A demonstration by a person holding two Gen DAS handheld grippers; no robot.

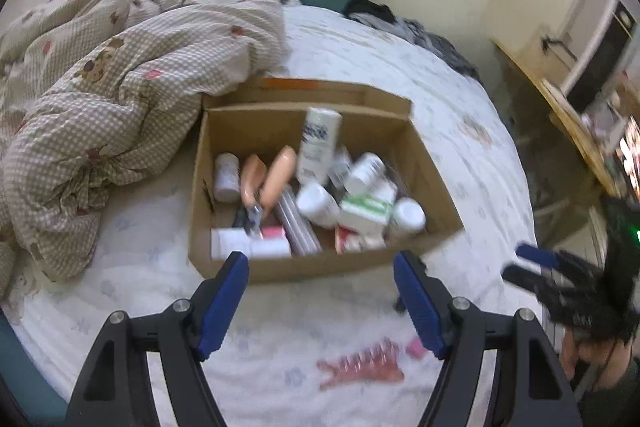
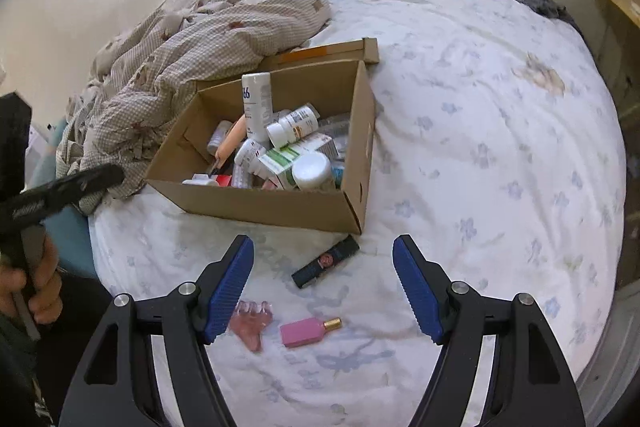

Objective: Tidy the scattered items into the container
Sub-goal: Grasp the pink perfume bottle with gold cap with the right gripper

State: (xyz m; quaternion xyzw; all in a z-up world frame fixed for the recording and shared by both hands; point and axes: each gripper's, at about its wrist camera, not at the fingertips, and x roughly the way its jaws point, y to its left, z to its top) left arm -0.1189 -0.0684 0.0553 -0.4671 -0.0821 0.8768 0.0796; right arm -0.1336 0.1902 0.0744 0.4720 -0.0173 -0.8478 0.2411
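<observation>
White floral bedding (image 2: 460, 131) holds a nearly full box (image 2: 256, 205); both grippers, left (image 1: 321, 301) and right (image 2: 323, 285), gape wide and empty, so the right should straddle the near lipstick (image 2: 325, 261), clip (image 2: 250, 323) or pink bottle (image 2: 306, 331) squarely.

The box (image 2: 280, 207) is plain brown cardboard, matt, with raw cut edges. Inside it, the bottles (image 2: 298, 126) look like smooth white plastic with paper labels, and the jar (image 2: 312, 170) near the box's front wall has a faintly glossy white plastic lid. In front of the box, the tube (image 2: 325, 261) is dark and slightly shiny, the pink bottle (image 2: 302, 332) is matt with a shiny gold metal-looking cap, and the hair clip (image 2: 252, 323) is translucent pink plastic. The sheet (image 2: 480, 147) under the box is soft matt cloth with a faint quilted print; the quilt (image 2: 200, 39) behind the box is crumpled checked cloth. The gripper fingers (image 2: 230, 287) carry ribbed blue pads on matt black plastic arms with bright metal pins.
</observation>
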